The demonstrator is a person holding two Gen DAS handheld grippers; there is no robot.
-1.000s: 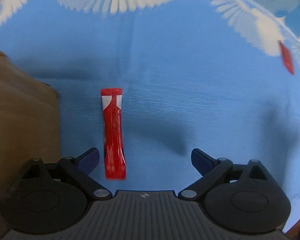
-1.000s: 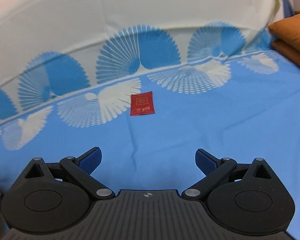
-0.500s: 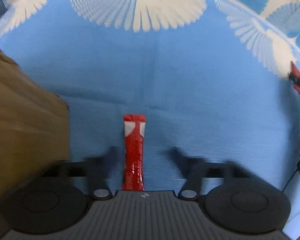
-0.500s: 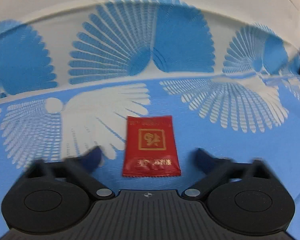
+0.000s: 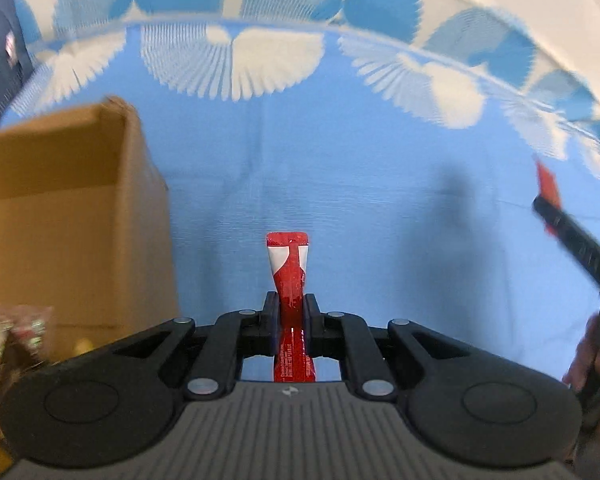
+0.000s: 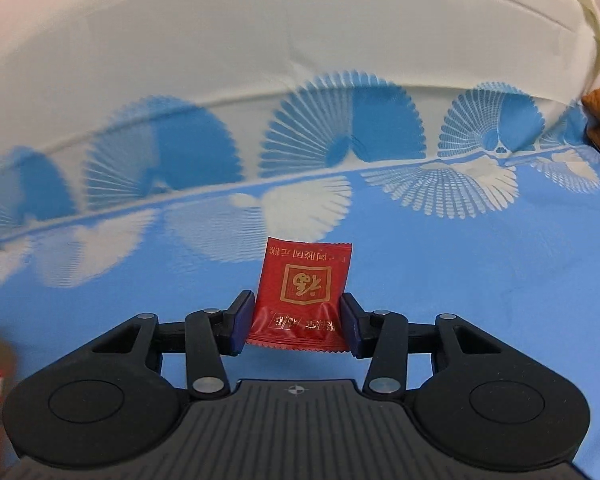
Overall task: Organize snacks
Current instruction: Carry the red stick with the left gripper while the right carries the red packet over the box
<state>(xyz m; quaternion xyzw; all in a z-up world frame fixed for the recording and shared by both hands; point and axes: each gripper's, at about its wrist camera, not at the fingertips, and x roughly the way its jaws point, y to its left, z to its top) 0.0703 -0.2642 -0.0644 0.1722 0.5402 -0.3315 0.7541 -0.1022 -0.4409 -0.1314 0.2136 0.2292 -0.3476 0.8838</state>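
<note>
Your left gripper (image 5: 292, 316) now clamps the red stick sachet (image 5: 290, 276), which earlier lay loose between wide jaws. Your right gripper (image 6: 294, 326), jaws just closing, pinches the red square packet (image 6: 302, 292) that lay ahead on the cloth. Both sachets are raised above the blue fan-patterned cloth (image 5: 380, 208); a cardboard box (image 5: 72, 216) stands left.

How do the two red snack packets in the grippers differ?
The stick packet is long and narrow with white patches near its top; the square packet is wide and flat with gold print. The left gripper pinches the stick nearly shut; the right gripper spans the square packet's width. Both are red and gripped.
</note>
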